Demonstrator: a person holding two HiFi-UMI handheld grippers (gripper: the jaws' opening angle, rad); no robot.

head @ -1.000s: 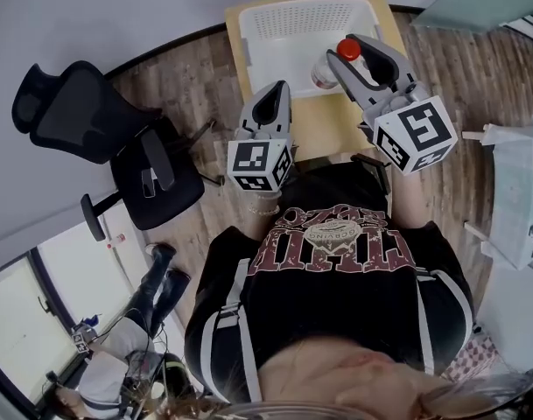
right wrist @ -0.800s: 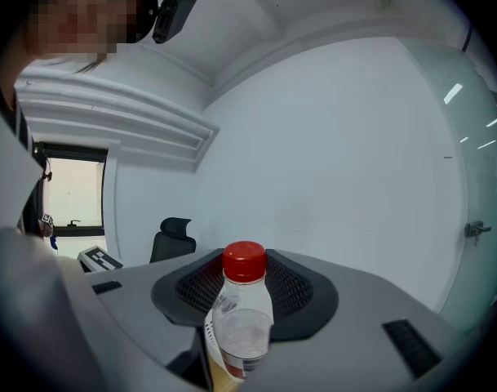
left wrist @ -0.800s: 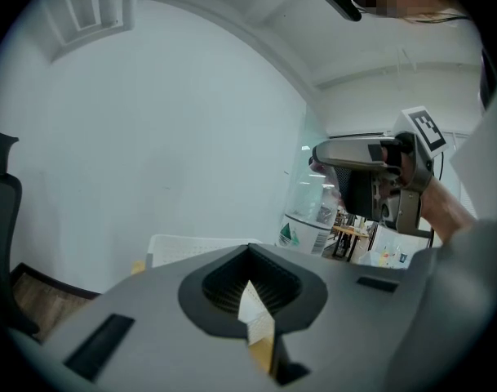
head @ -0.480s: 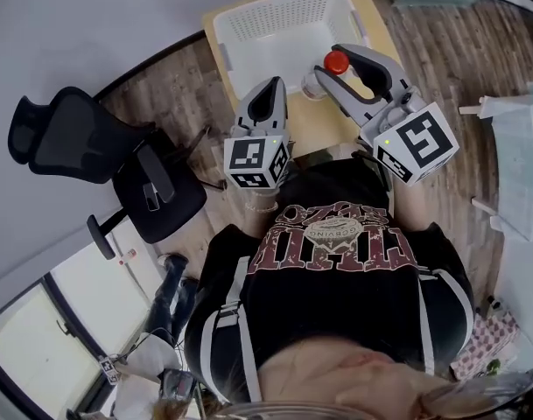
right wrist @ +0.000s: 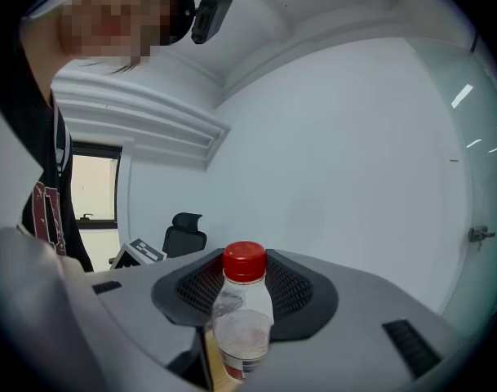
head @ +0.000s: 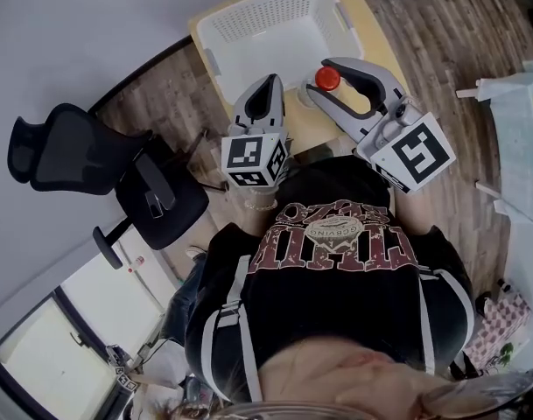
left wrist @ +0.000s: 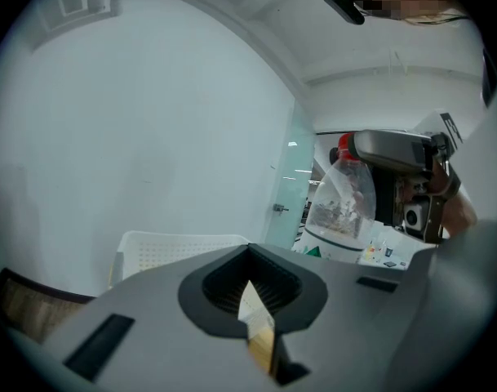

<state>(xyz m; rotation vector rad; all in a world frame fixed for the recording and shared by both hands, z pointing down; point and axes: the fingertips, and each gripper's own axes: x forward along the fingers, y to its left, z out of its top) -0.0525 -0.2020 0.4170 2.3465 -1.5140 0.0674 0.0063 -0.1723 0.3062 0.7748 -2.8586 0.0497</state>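
Bottle (right wrist: 244, 325): clear plastic, red cap, upright, pinched at the body between the ribbed pads of the right gripper (head: 326, 84). The cap stands proud of the pads. In the left gripper view it shows at centre right, with a white label band round its lower part.

Right gripper: jaws clamped on the bottle. Its marker cube (head: 415, 151) is at centre right of the head view, and the jaws point toward the upper middle of the frame.

Left gripper (head: 267, 86): jaws pressed together with nothing between them, leaving only a thin slit at the tips. Its marker cube (head: 254, 159) is at frame centre. It sits just left of the right gripper, and the two are apart.

Basket (head: 275, 11): white, perforated walls, open top, upper middle of the head view. Its near rim lies just beyond both sets of jaw tips. The bottle is by the near right corner; whether it is over the rim or just short of it cannot be told.

Table (head: 312, 128): pale wood top. A narrow bare strip runs between the basket's near rim and the person's torso. Both grippers are over this strip. The basket takes up most of the top, leaving thin margins at the left and right edges.

Office chair (head: 91, 160): black, left of frame, well apart from the table.

Floor (head: 424, 42): wood planks, upper right of frame, beside the table's right edge.
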